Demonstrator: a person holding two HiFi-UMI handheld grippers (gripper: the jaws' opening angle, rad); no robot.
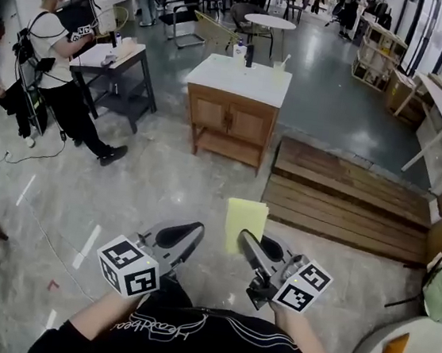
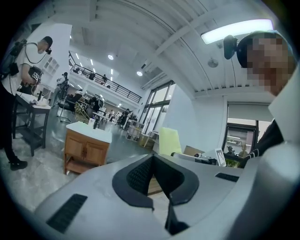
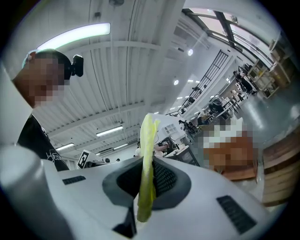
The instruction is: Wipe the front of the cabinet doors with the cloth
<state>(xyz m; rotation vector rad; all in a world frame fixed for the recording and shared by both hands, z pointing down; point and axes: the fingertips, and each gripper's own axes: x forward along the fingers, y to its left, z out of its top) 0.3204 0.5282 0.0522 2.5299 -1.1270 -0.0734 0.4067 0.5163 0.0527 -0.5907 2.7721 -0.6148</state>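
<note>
Right tool (image 3: pixel 148 185) pinching cloth (image 1: pixel 246 219), left tool (image 2: pixel 158 180) closed, cabinet doors (image 1: pixel 229 120) shut

Pale yellow cloth (image 1: pixel 245 224), brown cabinet (image 1: pixel 229 122) (white top (image 1: pixel 239 79)), grey mottled floor (image 1: pixel 123 192)

Room inventory, as seen.
- Floor (image 1: pixel 164 181): grey, polished, mottled; thin cable lying at the left.
- Slatted wooden platform (image 1: pixel 346 197): flat on the floor, right of centre.
- Dark work table (image 1: pixel 118 67): left, with a person standing beside it.
- Round white table (image 1: pixel 269 22): further back, chairs near it.
- Low open shelving (image 1: pixel 380 51): along the right wall.
- Ceiling (image 3: pixel 117 61): white, ribbed.
- Strip light (image 2: pixel 236 30): lit.
- Tall windows (image 2: pixel 157 105): dark-framed.
- Mezzanine railing (image 2: pixel 105 84): ran along the far wall.
</note>
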